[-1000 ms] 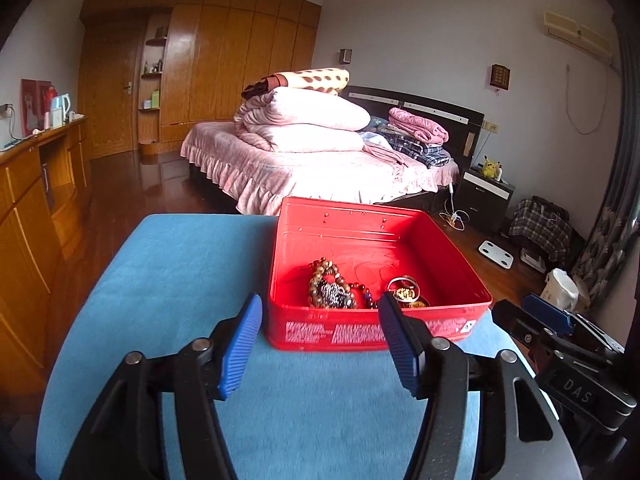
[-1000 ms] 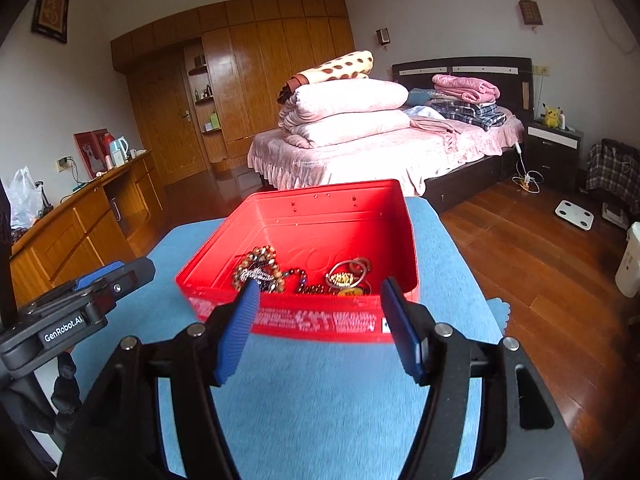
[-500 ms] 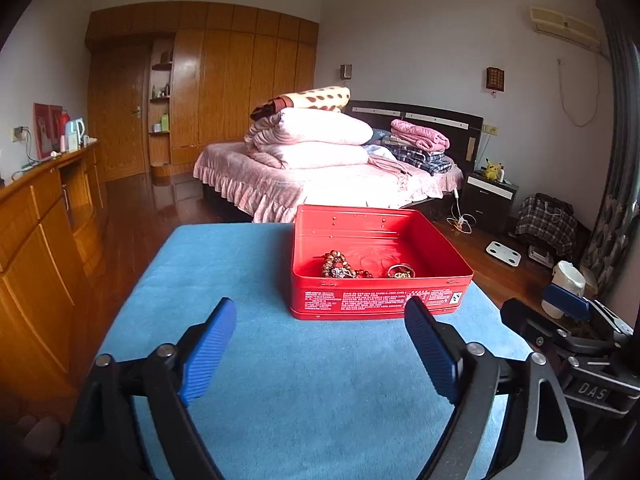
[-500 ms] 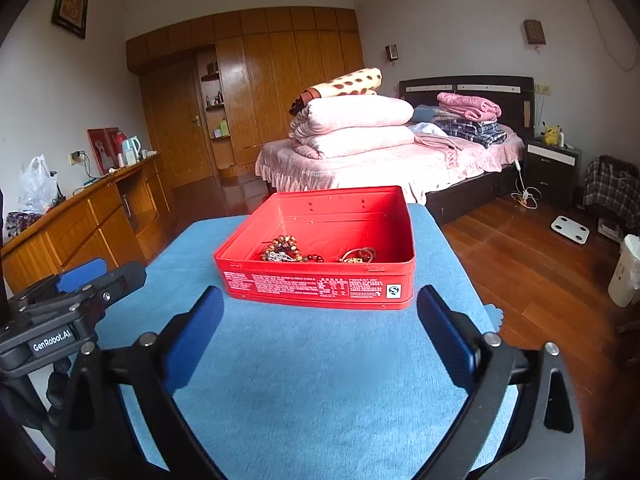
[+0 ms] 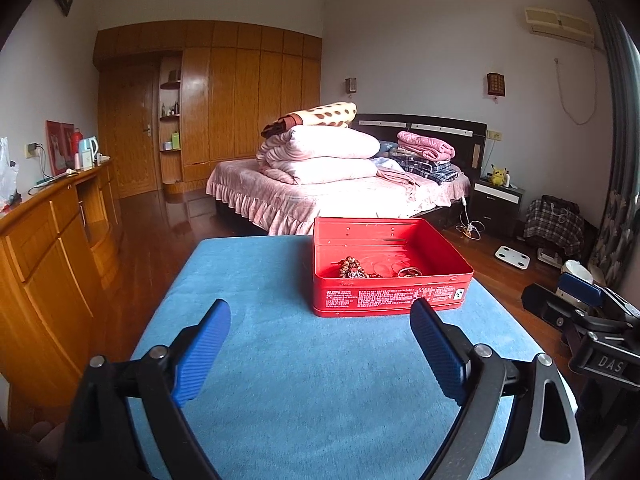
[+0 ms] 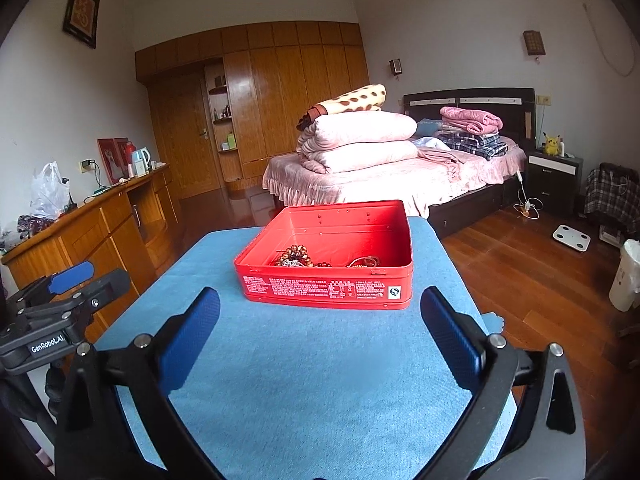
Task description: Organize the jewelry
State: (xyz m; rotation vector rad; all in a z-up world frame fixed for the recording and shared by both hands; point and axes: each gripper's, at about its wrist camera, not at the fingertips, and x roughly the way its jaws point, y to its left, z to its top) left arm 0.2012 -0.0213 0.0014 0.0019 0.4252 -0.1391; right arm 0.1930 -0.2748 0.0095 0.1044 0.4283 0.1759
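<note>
A red tin box (image 5: 390,295) (image 6: 326,288) stands open on the blue table (image 5: 320,380) (image 6: 320,380). Inside lie a brown bead bracelet (image 5: 349,269) (image 6: 294,256) and metal bangles (image 5: 408,271) (image 6: 366,262), partly hidden by the front wall. My left gripper (image 5: 320,338) is open and empty, held back from the box's front. My right gripper (image 6: 320,330) is open and empty, also short of the box. Each gripper shows at the edge of the other's view: the right one (image 5: 580,312) and the left one (image 6: 60,308).
A wooden sideboard (image 5: 44,248) runs along the left of the table. A bed with piled pink quilts (image 5: 320,160) stands behind it. Wooden floor (image 6: 520,272) lies to the right, with a scale (image 6: 571,237) and a white bin (image 6: 626,276).
Both grippers have pulled back and away from the box and opened wider. The box and the jewelry in it have not moved.
</note>
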